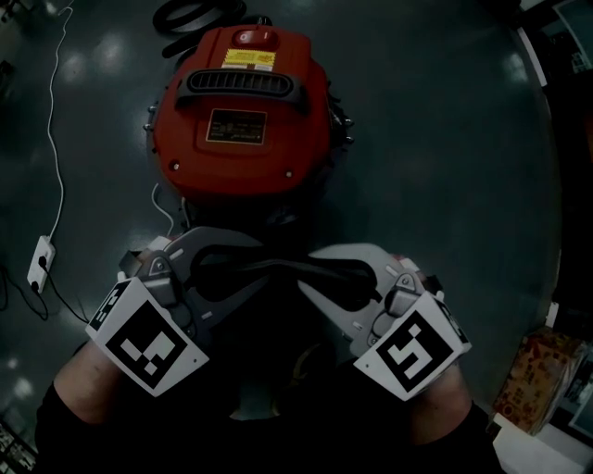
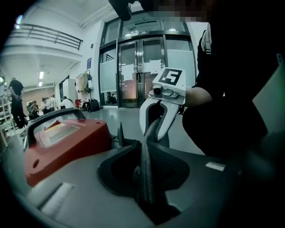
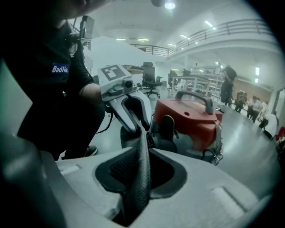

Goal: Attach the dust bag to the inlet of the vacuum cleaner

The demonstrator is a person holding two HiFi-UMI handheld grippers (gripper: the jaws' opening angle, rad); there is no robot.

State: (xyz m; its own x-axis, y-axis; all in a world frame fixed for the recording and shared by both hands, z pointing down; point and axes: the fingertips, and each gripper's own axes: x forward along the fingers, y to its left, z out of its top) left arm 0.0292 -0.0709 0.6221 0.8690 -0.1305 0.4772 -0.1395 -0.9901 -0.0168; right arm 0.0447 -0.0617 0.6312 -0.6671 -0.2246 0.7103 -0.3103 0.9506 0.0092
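The red vacuum cleaner [image 1: 243,111] stands on the dark floor right in front of me; it also shows in the left gripper view [image 2: 67,142] and the right gripper view [image 3: 191,118]. A dark port [image 3: 167,127] sticks out of its near side. My left gripper [image 1: 248,268] and right gripper [image 1: 320,273] point at each other just short of the machine. A dark pebbled strip of the dust bag [image 2: 149,147] [image 3: 141,156] runs from one pair of jaws to the other. Each pair closes on it with no gap showing. The remainder of the bag is lost in shadow below my hands.
A white power strip [image 1: 40,259] with its cable lies on the floor at the left. A black hose [image 1: 199,14] curls behind the vacuum. A cardboard box [image 1: 537,380] sits at the lower right. Glass doors [image 2: 138,71] and people [image 2: 15,102] are far off.
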